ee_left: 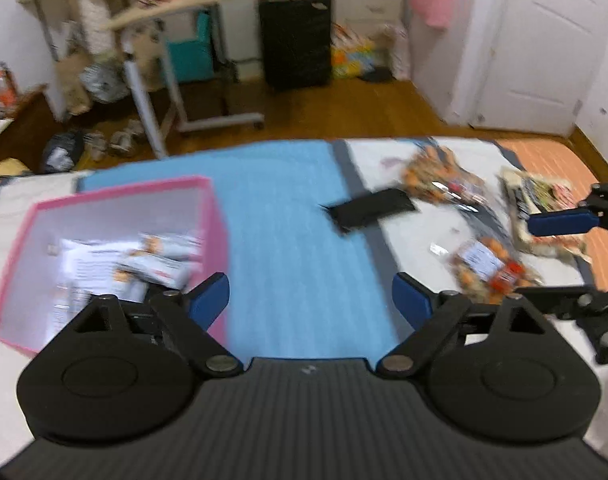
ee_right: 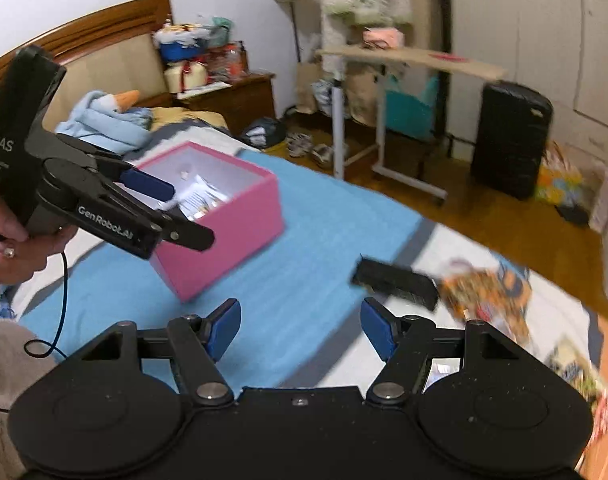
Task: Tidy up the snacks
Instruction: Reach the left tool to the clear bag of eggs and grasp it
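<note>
A pink box (ee_left: 213, 216) with white snack packets (ee_left: 143, 264) inside stands on the blue blanket at the left. My left gripper (ee_left: 310, 300) is open over bare blanket just right of the box, with nothing between its fingers. A black packet (ee_left: 370, 210) lies ahead, with orange snack bags (ee_left: 440, 176) (ee_left: 488, 268) to its right. In the right wrist view my right gripper (ee_right: 301, 326) is open and empty above the blanket. There the pink box (ee_right: 231, 232) is to its left, and the black packet (ee_right: 396, 280) and an orange bag (ee_right: 488, 292) are to its right. The left gripper (ee_right: 175, 208) hovers at the box.
A hand (ee_right: 7, 240) holds the left gripper. More packets (ee_left: 544, 196) lie at the bed's right edge. Beyond the bed are a wooden floor, a rolling side table (ee_left: 207, 0), a black case (ee_left: 295, 36) and a white door (ee_left: 544, 40). A blue plush (ee_right: 103, 120) lies near the headboard.
</note>
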Tool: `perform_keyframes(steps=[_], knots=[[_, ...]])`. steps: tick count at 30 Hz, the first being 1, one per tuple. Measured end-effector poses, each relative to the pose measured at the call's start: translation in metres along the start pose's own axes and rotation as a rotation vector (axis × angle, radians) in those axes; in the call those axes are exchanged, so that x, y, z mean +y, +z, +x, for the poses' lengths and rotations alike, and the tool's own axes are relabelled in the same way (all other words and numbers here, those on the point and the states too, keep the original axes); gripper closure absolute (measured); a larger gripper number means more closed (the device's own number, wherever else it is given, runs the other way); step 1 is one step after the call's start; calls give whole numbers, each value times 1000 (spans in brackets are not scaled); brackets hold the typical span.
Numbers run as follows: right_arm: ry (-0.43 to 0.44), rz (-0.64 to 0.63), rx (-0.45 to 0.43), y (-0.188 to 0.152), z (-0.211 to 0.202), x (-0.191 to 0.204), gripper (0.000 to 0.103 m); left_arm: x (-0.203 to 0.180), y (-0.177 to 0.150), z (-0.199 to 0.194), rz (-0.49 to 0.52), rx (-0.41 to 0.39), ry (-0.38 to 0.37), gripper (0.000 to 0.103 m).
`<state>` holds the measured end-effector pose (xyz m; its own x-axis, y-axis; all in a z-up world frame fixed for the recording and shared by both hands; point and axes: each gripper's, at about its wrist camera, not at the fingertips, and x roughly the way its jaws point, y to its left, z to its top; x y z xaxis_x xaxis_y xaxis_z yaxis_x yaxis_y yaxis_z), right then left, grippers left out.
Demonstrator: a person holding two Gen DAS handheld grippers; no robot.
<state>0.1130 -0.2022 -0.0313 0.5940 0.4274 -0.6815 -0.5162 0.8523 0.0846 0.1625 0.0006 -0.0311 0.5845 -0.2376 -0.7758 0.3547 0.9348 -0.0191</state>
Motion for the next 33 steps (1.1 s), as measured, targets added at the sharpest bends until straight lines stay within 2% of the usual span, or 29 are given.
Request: perform_keyframes(steps=[2, 6, 13, 20, 27, 30, 31, 33], knots=[[-35, 2, 4, -13, 0, -4, 16, -18, -1, 12, 1, 22, -40, 14], [-83, 47, 29, -34, 4, -20, 14, -47, -5, 33, 7, 55, -98, 14], [-153, 77, 87, -68, 14, -41, 3, -75, -22, 71, -53, 100, -172, 13], [-232, 84, 164, -103, 32, -61, 2, -98, -46, 113, -126, 143, -299, 13], [-237, 117, 224, -126, 48, -76, 2, -118, -55, 137, -178, 146, -379, 17], [-207, 176, 222, -131, 52, -84, 1, -129, -57, 145, -168, 149, -386, 28], [-193, 199, 223, -132, 55, -87, 1, -131, -58, 148, -172, 158, -395, 36], [-180, 226, 222, -134, 61, -90, 1, -134, -60, 154, -195, 174, -419, 41]])
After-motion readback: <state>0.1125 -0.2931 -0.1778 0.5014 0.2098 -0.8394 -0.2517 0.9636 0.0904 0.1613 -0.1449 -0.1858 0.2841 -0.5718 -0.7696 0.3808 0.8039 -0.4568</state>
